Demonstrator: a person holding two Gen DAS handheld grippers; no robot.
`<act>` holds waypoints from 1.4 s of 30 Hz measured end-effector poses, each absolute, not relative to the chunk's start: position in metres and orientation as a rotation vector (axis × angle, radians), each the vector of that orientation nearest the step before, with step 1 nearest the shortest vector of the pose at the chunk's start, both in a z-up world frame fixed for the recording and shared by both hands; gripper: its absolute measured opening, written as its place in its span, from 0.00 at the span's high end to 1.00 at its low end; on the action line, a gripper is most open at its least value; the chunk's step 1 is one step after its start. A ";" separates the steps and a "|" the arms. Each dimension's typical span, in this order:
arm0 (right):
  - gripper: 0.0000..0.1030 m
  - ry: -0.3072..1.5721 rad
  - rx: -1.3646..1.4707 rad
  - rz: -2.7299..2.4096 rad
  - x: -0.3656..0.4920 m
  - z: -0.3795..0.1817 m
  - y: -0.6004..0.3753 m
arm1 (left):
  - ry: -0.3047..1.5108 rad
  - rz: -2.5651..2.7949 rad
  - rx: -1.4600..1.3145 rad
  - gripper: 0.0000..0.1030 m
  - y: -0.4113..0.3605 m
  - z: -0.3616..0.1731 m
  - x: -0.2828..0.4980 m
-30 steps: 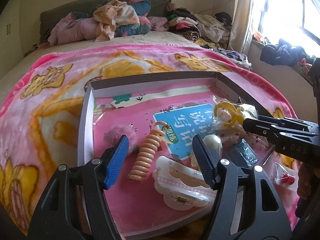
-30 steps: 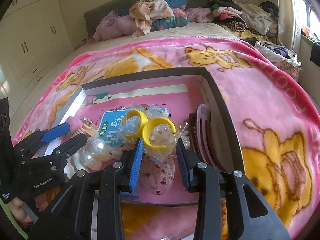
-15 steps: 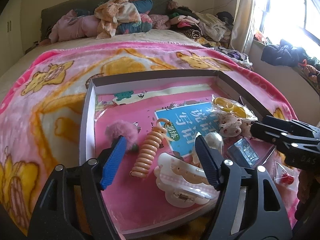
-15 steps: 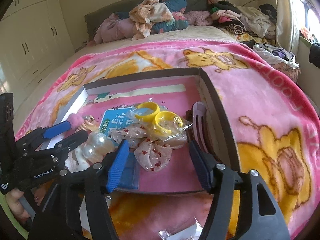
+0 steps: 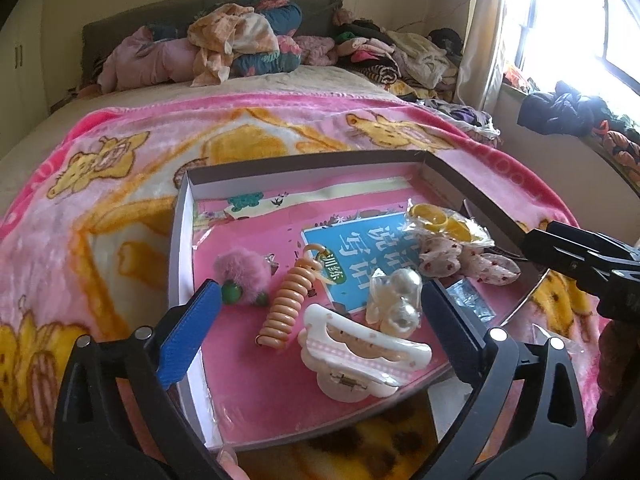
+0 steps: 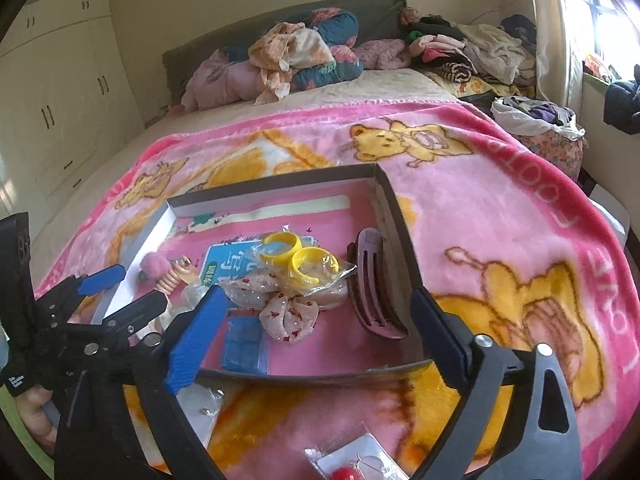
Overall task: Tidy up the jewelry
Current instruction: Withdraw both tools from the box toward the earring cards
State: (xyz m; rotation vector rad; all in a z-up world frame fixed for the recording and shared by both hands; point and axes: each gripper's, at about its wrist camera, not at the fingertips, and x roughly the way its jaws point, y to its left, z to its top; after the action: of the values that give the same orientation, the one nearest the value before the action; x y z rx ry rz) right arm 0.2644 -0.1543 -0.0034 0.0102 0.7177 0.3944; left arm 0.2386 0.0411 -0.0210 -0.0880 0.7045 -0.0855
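Observation:
A shallow box [image 5: 182, 240] [image 6: 394, 216] with a pink floor lies on the bed blanket. In it are a bag of yellow rings [image 6: 298, 258] [image 5: 444, 220], a dotted fabric bow [image 6: 288, 314], a mauve hair claw [image 6: 370, 284], a blue packet [image 6: 242, 346], a white hair claw [image 5: 360, 354], pearl beads [image 5: 396, 298], an orange coil tie [image 5: 288, 304] and a pink pompom [image 5: 242, 270]. My left gripper [image 5: 316, 328] is open over the box's near left part. My right gripper [image 6: 316, 336] is open and empty above the box's near edge.
A small bag with a red bead and earrings [image 6: 352, 466] lies on the blanket in front of the box. Piled clothes [image 6: 288, 52] fill the bed's far end. A wardrobe [image 6: 52, 112] stands left, a window sill [image 5: 568, 112] right.
My right gripper opened and let go of the bag of yellow rings, which now rests in the box. It then drew back and up. My left gripper drew back slightly.

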 end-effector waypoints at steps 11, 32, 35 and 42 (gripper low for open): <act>0.08 0.672 0.020 0.399 0.242 0.010 -0.161 | 0.680 -0.101 -0.082 0.11 0.035 -0.007 0.222; 0.08 0.648 0.025 0.371 0.189 0.007 -0.195 | 0.668 -0.163 -0.058 0.11 0.000 -0.001 0.177; 0.08 0.650 0.024 0.362 0.182 0.004 -0.203 | 0.676 -0.177 -0.047 0.11 -0.007 -0.004 0.172; 0.08 0.668 0.018 0.341 0.171 -0.004 -0.221 | 0.701 -0.216 -0.015 0.11 -0.025 -0.014 0.162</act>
State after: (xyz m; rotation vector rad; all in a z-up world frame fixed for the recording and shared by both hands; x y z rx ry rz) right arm 0.1706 -0.2212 -0.0037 0.0176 0.6681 0.3412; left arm 0.1619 -0.0255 -0.0140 -0.0149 0.7008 -0.2158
